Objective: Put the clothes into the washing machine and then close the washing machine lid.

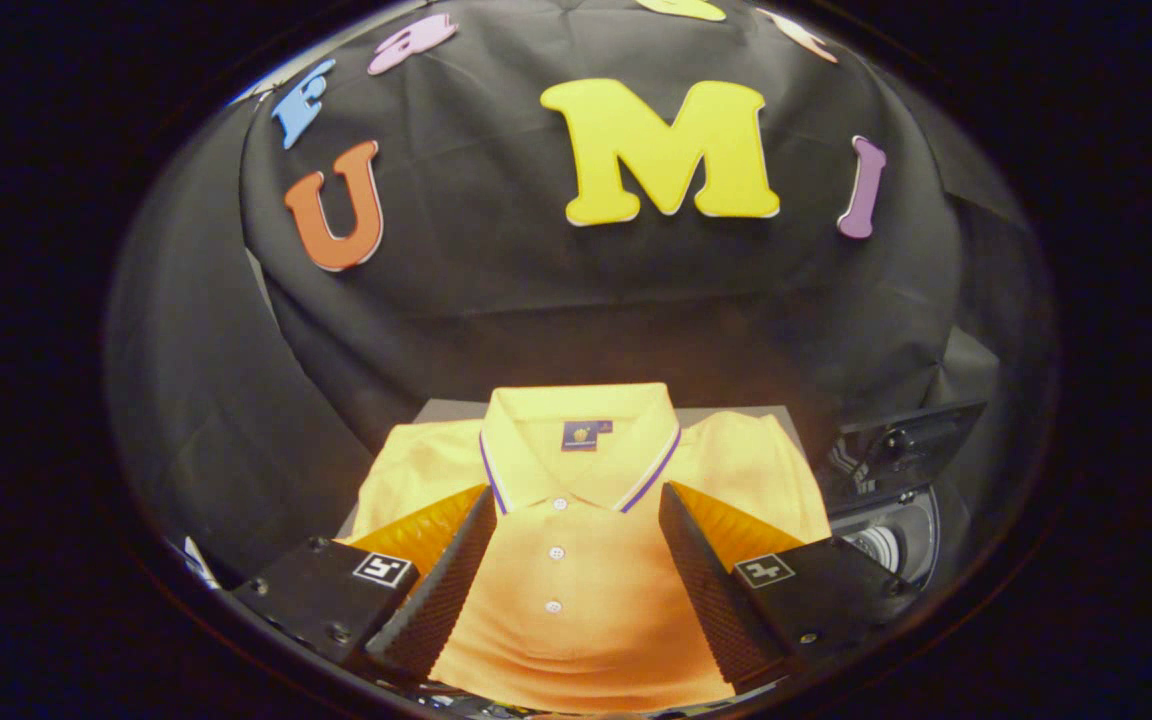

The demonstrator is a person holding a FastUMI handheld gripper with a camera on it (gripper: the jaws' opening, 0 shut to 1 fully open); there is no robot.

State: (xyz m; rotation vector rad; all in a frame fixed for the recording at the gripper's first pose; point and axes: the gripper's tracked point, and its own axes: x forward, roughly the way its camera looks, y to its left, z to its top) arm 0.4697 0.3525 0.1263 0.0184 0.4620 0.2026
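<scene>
A folded yellow polo shirt (576, 560) with a purple-striped collar lies flat on a grey surface (446, 410), collar away from me. My gripper (576, 500) hovers over it, open, the two fingers spread either side of the button placket and the collar points. Nothing is pressed between the pads. To the right of the shirt, beyond the right finger, the washing machine (896, 490) shows a dark panel and a round opening with a pale drum inside.
The black cloth wall rises close behind the grey surface and wraps both sides. The washing machine stands hard against the shirt's right edge. A small white scrap (198, 562) lies low by the left finger.
</scene>
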